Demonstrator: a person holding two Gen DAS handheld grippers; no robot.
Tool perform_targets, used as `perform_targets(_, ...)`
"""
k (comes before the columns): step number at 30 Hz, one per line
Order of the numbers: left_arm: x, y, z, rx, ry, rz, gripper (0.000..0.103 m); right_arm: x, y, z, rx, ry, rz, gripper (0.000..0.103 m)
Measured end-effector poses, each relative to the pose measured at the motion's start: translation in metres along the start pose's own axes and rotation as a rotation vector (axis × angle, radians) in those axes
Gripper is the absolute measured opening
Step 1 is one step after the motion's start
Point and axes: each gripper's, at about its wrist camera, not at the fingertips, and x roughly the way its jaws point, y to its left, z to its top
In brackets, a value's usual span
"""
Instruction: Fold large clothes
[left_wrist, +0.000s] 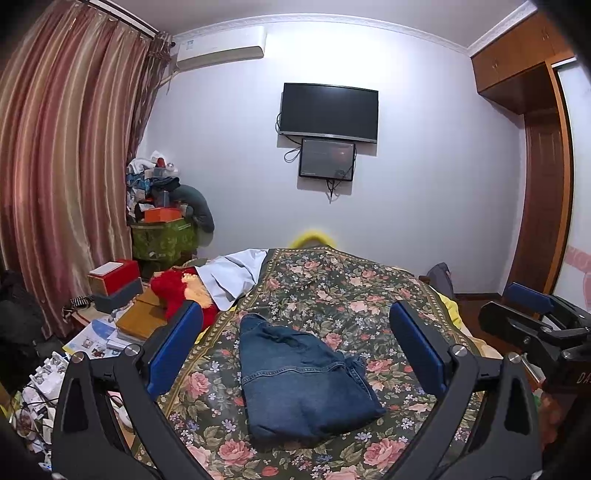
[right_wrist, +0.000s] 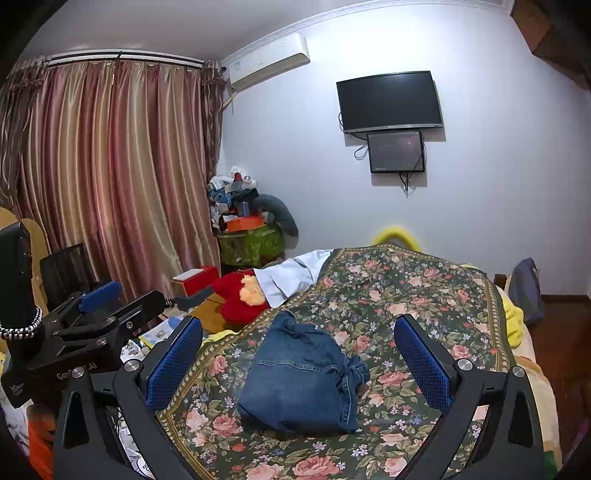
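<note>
The folded denim garment (left_wrist: 299, 373) lies in a compact bundle on the floral bedspread (left_wrist: 351, 291), near the bed's close end. The left gripper (left_wrist: 295, 347) hovers above it with jaws spread wide, holding nothing. The right gripper (right_wrist: 299, 363) hangs beside it, its jaws equally wide and empty. A red plush toy (right_wrist: 236, 299) rests at the bed's left edge.
</note>
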Motion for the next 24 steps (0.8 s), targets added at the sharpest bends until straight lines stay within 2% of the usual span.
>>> perform_targets(8,0.0021,-0.0015,0.0005,-0.004,0.01,-0.037,0.102,0.0002,0.0007,0.0026,-0.003,-0.003,-0.003,0.103)
perform_targets(24,0.002,-0.0057,-0.0003,-0.015,0.018,-0.061,0.102,-0.0013,0.0007,0.0058,-0.006,-0.008,-0.007,0.103)
